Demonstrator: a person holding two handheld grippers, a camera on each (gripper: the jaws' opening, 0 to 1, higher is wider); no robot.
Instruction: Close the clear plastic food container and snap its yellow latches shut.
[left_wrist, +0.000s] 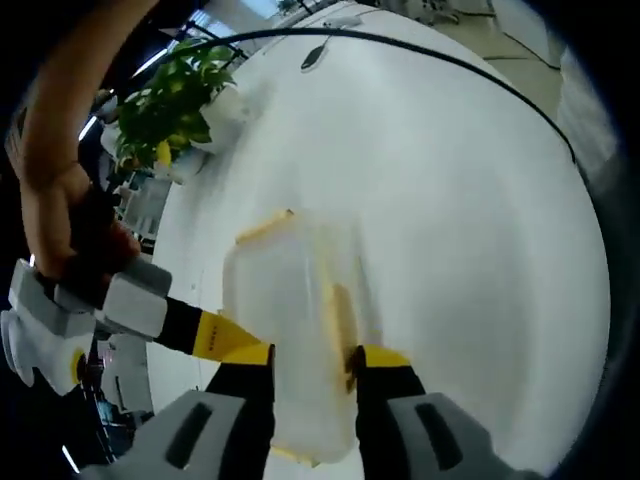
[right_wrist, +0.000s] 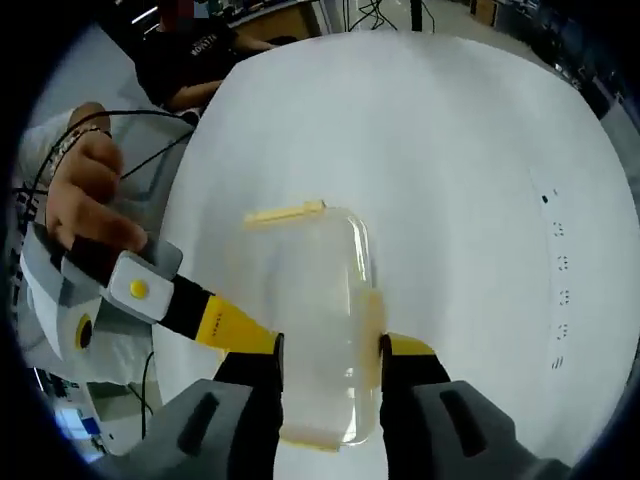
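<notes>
The clear plastic container (left_wrist: 290, 300) lies on the white table (left_wrist: 470, 250) with its lid on. Yellow latches show at its far end (left_wrist: 265, 225), along its right side (left_wrist: 340, 320) and at its near end (left_wrist: 295, 455). My left gripper (left_wrist: 312, 365) is open over the near half, its right jaw by the side latch. In the right gripper view the container (right_wrist: 310, 290) sits between the jaws of my open right gripper (right_wrist: 330, 355), whose right jaw touches the side latch (right_wrist: 370, 330). A yellow-and-black finger (right_wrist: 220, 322) of the other gripper reaches in from the left.
A leafy plant in a white pot (left_wrist: 175, 100) stands at the table's far left edge. A black cable (left_wrist: 450, 60) curves across the far side. A person in a dark shirt (right_wrist: 190, 50) is beyond the table. Hands (right_wrist: 90, 200) hold the grippers at left.
</notes>
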